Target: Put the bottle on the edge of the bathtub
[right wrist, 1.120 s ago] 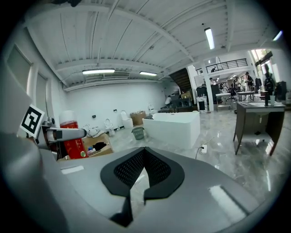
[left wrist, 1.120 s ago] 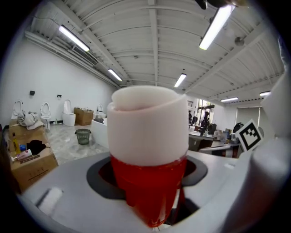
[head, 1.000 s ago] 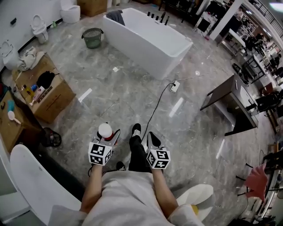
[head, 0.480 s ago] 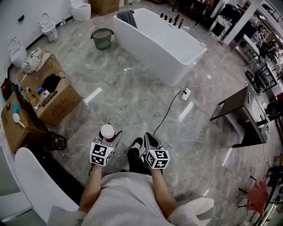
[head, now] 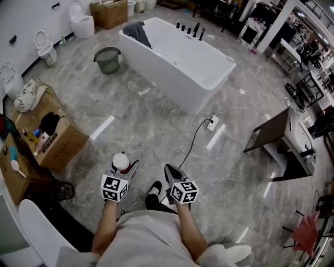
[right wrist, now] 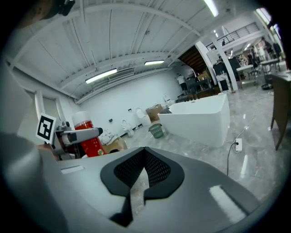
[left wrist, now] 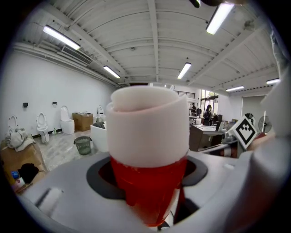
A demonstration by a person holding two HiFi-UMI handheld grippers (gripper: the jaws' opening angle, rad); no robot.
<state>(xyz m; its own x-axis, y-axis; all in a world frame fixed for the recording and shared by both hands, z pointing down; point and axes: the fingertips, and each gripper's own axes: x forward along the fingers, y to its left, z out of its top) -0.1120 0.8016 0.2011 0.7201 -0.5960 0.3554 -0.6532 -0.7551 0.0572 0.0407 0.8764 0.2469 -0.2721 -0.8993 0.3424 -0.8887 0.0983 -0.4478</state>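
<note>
Low in the head view, the person's two forearms reach forward, one gripper each. The left gripper (head: 127, 170) is clenched on the one bottle (head: 121, 161). The left gripper view shows its red body and broad white cap (left wrist: 150, 125) standing upright between the jaws. In the right gripper view the bottle's label shows print and a small green round mark, too small to read. The right gripper (head: 170, 172) is empty, its jaws pressed together. Each gripper carries one cube with black-and-white square markers, patterns only, no letters.

The bottle is held over the grey marble floor (head: 156, 120) at lower centre, well apart from the tub.

A single white power strip (head: 211, 123) lies on the floor at middle right, its dark cable running back toward the person. At left stands one open cardboard box (head: 62, 143) with small items on top; their labels are illegible. One dark table (head: 271, 134) stands at right.

The single white bathtub (head: 180, 65) stands at upper centre, a grey cloth (head: 136, 32) draped over its far end and a few dark fittings (head: 195, 28) beyond it. One green basket (head: 107, 58) stands just left of it. Farthest, at upper left, are a second cardboard box (head: 109, 13) and three white toilets (head: 82, 23) along the wall.
</note>
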